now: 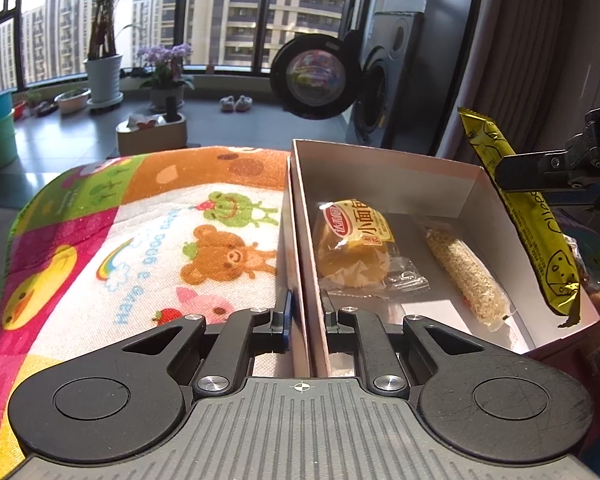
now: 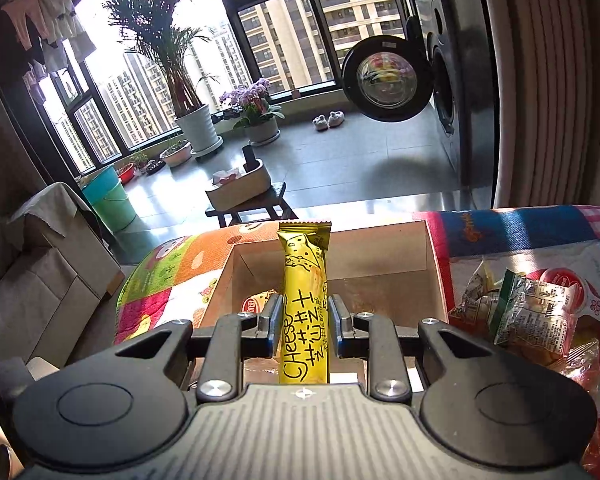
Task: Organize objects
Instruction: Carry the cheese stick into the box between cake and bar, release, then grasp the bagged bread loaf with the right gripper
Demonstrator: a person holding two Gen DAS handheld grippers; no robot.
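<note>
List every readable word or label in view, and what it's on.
"Cheese": yellow bar in the right gripper, with Chinese characters beside it; its fine print is too small.
"小面包": bread pack in the box; its red logo is blurred.
"Have a good day!": mat.
Loose packets: print too small.
Left gripper: no text.
</note>
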